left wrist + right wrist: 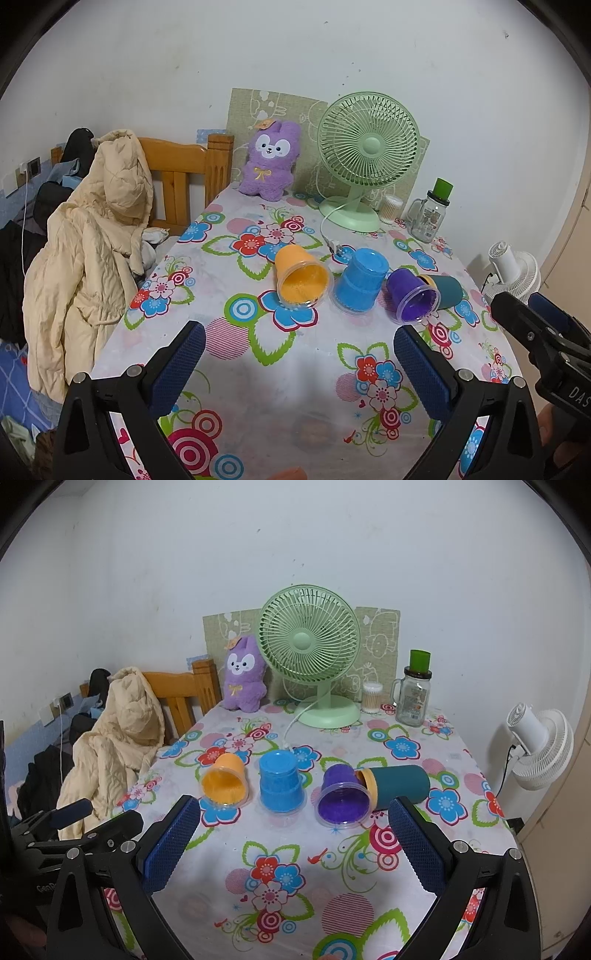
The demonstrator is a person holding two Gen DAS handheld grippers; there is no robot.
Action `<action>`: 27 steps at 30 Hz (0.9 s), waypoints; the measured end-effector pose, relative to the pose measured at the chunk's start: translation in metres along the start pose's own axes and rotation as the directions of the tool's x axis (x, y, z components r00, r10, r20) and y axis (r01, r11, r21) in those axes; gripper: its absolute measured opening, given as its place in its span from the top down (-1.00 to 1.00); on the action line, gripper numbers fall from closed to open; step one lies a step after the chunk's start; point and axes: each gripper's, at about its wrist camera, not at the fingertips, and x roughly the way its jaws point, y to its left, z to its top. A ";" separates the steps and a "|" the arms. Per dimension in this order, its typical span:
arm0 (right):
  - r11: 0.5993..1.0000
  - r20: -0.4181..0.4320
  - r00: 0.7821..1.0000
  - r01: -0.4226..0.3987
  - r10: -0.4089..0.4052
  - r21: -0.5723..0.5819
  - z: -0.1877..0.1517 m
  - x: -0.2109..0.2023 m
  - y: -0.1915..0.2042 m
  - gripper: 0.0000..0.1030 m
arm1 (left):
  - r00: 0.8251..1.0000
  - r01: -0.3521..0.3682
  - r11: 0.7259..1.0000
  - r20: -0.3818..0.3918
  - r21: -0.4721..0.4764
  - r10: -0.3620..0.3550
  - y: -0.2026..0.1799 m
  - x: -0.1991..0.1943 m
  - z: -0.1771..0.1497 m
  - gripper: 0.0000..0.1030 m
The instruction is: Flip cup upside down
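Several cups sit mid-table on the floral cloth (236,347). An orange cup (301,275) (225,780) lies on its side, mouth toward me. A blue cup (360,282) (281,782) stands upside down. A purple cup (412,295) (343,797) lies on its side, touching a teal cup (448,290) (397,786) that also lies on its side. My left gripper (299,350) is open and empty, short of the cups. My right gripper (293,823) is open and empty, just before the blue and purple cups; it shows in the left wrist view (532,325).
At the table's back stand a purple plush (243,681), a green desk fan (314,653) with its white cord, a cotton-swab tub (371,698) and a glass jar with green lid (413,690). A wooden chair with a cream coat (118,738) is left; a white fan (539,746) right.
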 end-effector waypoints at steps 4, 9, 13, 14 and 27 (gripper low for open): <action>1.000 0.001 1.000 0.003 -0.003 -0.002 0.001 -0.001 0.001 -0.99 | 1.000 0.000 1.000 0.000 -0.001 0.000 0.000 0.000 0.001 -1.00; 1.000 -0.002 1.000 0.001 -0.001 -0.002 0.001 -0.001 0.000 -0.99 | 1.000 0.001 1.000 -0.003 0.000 -0.001 0.001 0.000 0.002 -1.00; 1.000 -0.002 1.000 0.001 -0.001 -0.001 0.001 -0.001 0.000 -0.99 | 1.000 0.000 1.000 -0.002 0.000 0.000 0.001 0.001 0.002 -1.00; 1.000 -0.003 1.000 0.000 0.000 0.000 0.001 -0.001 0.000 -0.99 | 1.000 -0.001 1.000 -0.003 0.000 0.001 0.001 0.001 0.002 -1.00; 1.000 -0.043 0.999 -0.020 0.019 -0.023 0.003 0.011 0.006 -0.99 | 0.999 -0.011 1.000 -0.045 -0.007 0.011 0.008 0.011 -0.005 -1.00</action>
